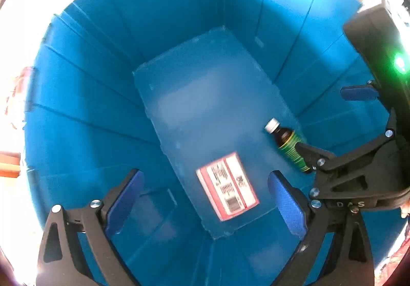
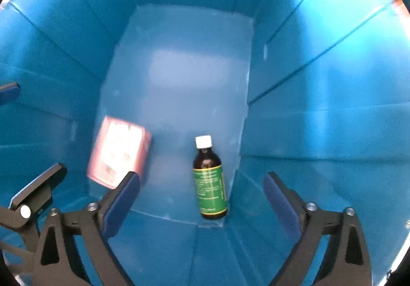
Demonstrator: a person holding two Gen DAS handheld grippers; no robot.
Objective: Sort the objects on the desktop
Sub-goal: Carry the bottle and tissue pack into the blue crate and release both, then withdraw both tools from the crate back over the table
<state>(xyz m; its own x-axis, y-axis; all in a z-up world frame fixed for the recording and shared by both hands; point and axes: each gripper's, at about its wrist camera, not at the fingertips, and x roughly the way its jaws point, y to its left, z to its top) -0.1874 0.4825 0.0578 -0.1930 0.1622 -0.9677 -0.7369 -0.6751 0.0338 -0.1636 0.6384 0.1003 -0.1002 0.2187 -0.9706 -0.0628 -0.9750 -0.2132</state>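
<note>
Nearest, left gripper point(image 1: 205, 199) spread wide with nothing between its blue pads point(image 1: 288, 205); likewise right gripper point(image 2: 202, 202), jaws far apart and empty, poised above the bin. Just beyond, lying flat on the bin floor, a red-and-white box point(image 1: 226, 186) with barcode face up, directly under the left tongs; blurred in the right wrist view. Beside it, apart from the box, a dark glass bottle point(image 2: 209, 178) with green label and white cap, on its side along the floor's edge by the wall, base toward the corner. Both probably dropped in as sorted goods, hence the open jaws overhead and the loose, unaligned lie. Farther out, ribbed walls of the blue bin point(image 2: 320, 81), deep and steep, pale floor scuffed. Past the rim, only overexposed glare and a hint of wood; room otherwise unreadable.
</note>
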